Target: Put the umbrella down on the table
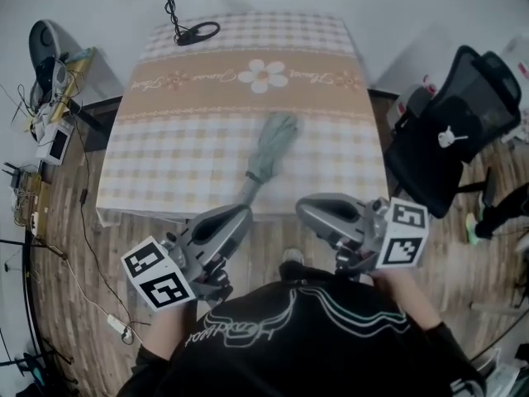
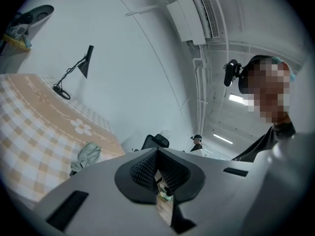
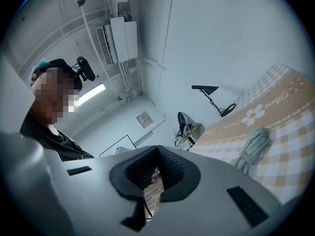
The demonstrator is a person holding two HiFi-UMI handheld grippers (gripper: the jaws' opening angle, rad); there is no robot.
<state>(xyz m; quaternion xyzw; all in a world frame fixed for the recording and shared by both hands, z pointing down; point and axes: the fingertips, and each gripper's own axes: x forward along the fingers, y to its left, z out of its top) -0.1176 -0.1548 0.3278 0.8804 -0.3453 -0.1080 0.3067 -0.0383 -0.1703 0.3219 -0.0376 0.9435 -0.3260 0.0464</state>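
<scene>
Head view: tablecloth [image 1: 190, 139] script illegible; left hand-held gripper [image 1: 240, 214], right hand-held gripper [image 1: 304, 210] both closed.

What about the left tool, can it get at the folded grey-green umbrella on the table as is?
Probably yes. The left tool, jaws shut, sits just off the near edge of the checked-cloth table; the folded grey-green fabric umbrella lies ahead, handle end toward it, nothing between. It must open first.

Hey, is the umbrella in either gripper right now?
No, the umbrella lies on the table, apart from the left gripper and the right gripper, both closed and empty.
</scene>
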